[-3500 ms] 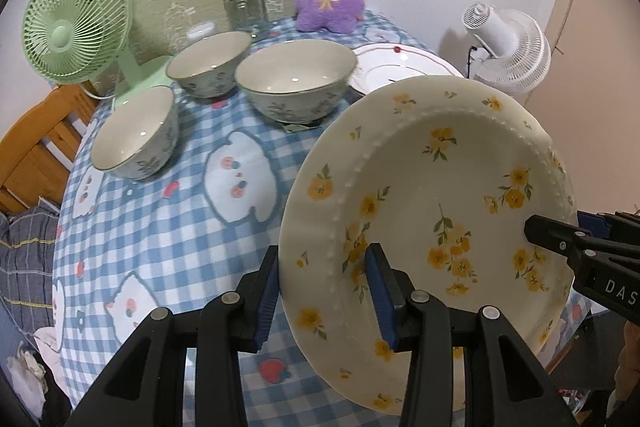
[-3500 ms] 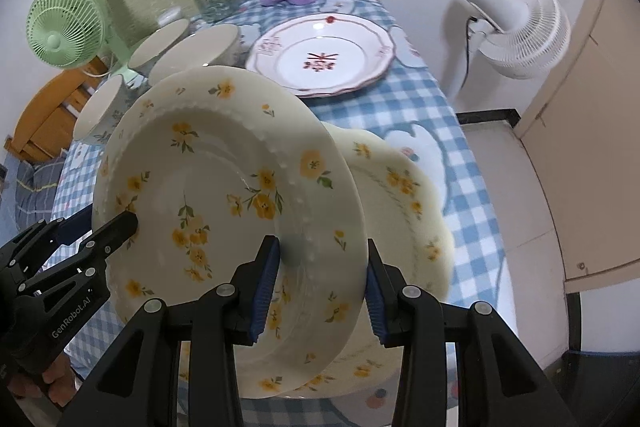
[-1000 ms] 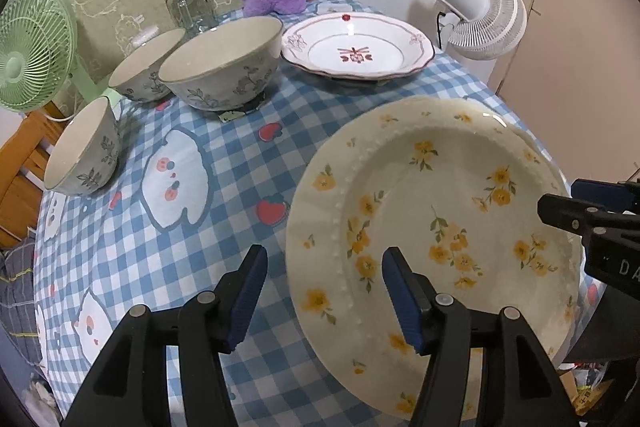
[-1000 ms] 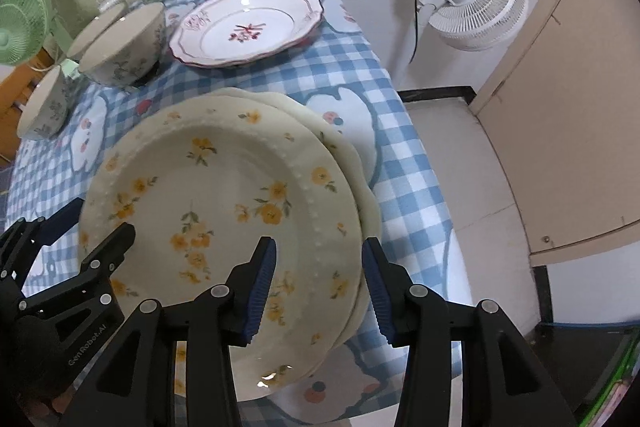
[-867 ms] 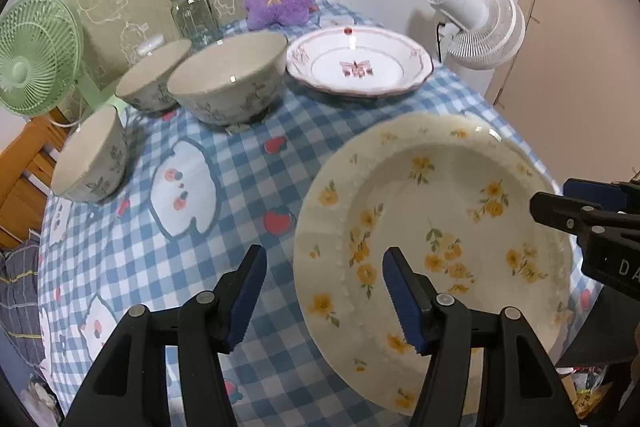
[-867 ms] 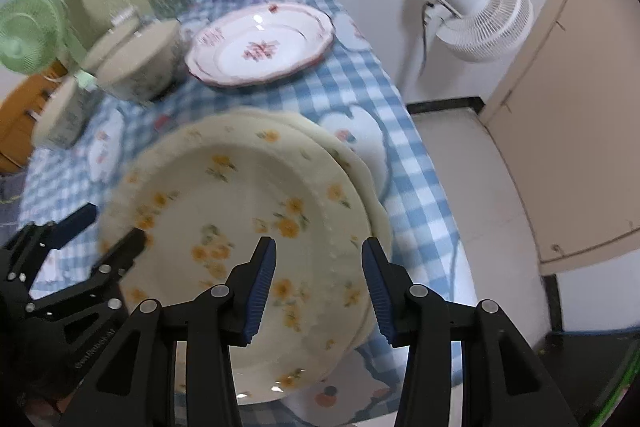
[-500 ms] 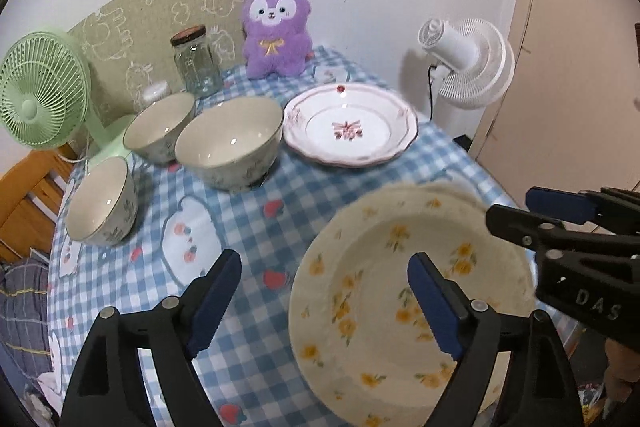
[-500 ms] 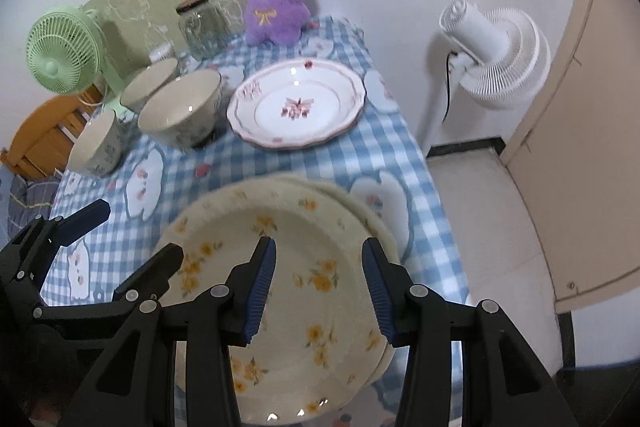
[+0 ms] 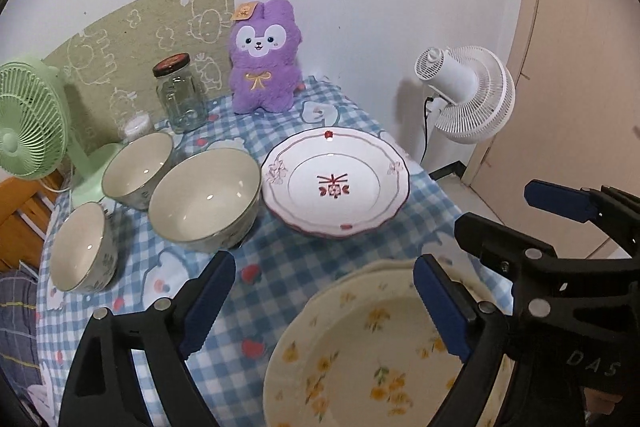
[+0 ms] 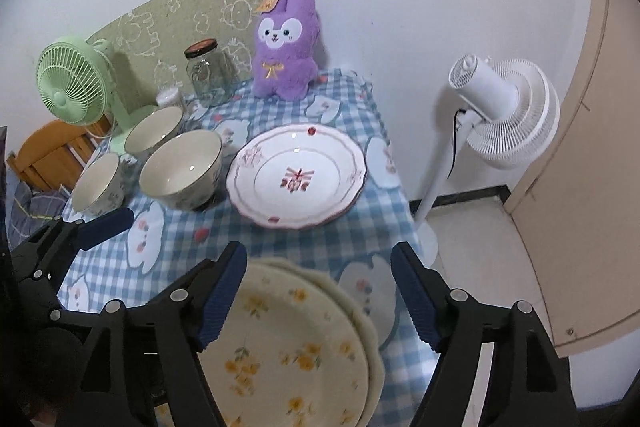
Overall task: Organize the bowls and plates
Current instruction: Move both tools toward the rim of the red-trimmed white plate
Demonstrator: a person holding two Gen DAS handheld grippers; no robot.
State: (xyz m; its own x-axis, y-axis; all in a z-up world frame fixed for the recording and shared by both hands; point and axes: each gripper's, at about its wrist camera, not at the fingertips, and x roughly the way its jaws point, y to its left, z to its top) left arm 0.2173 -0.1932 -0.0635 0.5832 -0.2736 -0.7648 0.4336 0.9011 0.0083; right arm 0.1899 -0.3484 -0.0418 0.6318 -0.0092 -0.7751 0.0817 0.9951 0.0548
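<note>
Two cream plates with yellow flowers (image 9: 360, 355) (image 10: 288, 347) lie stacked at the table's near edge. My left gripper (image 9: 324, 267) hovers above them, its jaws opening and nothing between them. My right gripper (image 10: 319, 253) (image 9: 500, 207) hangs over the same stack, jaws also opening and empty. Further back sits a white plate with a red pattern (image 9: 334, 183) (image 10: 298, 177). Left of it stands a large bowl (image 9: 204, 199) (image 10: 180, 171) and two smaller bowls (image 9: 136, 167) (image 9: 80, 247).
A purple plush toy (image 9: 264, 59), a glass jar (image 9: 180, 95) and a green desk fan (image 9: 24, 131) line the back of the checked tablecloth (image 9: 280, 267). A white floor fan (image 10: 504, 111) stands right of the table. A wooden chair (image 10: 52, 151) is at the left.
Both grippers let go of the flowered plate, which now lies on the second flowered plate. Both have widened and risen back from the stack.
</note>
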